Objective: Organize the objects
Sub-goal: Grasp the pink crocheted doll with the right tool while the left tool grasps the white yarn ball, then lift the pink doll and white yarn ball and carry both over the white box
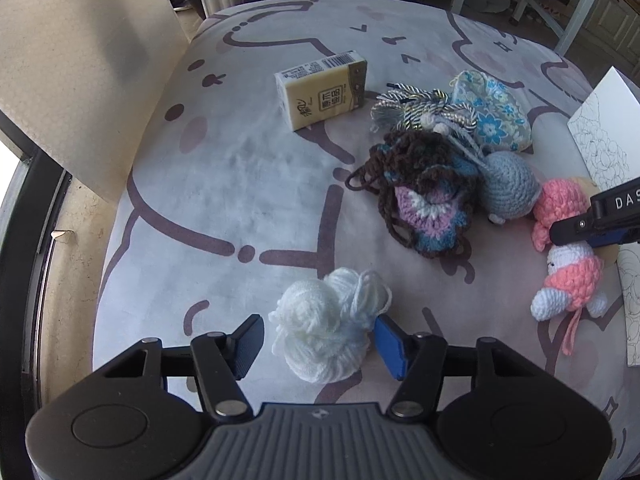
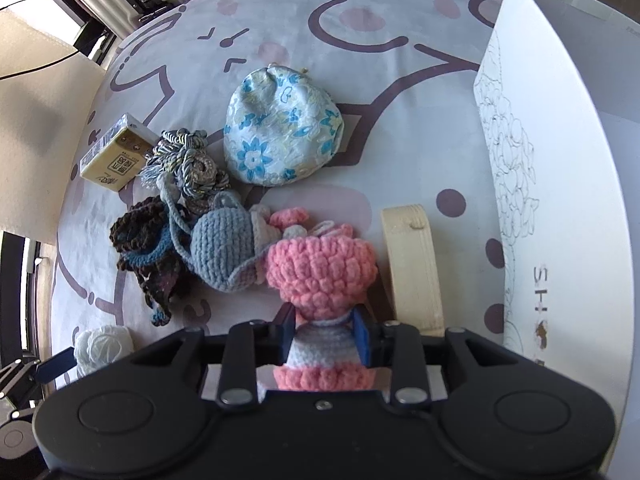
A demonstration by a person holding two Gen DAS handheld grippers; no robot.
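Right claw (image 2: 323,340) is clamping the pink-and-white crochet doll (image 2: 320,276) at its neck. Left claw (image 1: 318,342) is straddling one white yarn ball (image 1: 320,332), left pad apart. Beyond both, unsorted: one grey crochet piece (image 2: 224,252), brown crochet pouch (image 1: 420,200), tassel (image 2: 188,160), floral pouch (image 2: 280,128), tissue pack (image 1: 320,92). Sorting is barely starting.

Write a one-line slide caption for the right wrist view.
Right gripper clamps a pink-and-white crochet doll on a cartoon-print cloth, beside a grey crochet toy and floral pouch.
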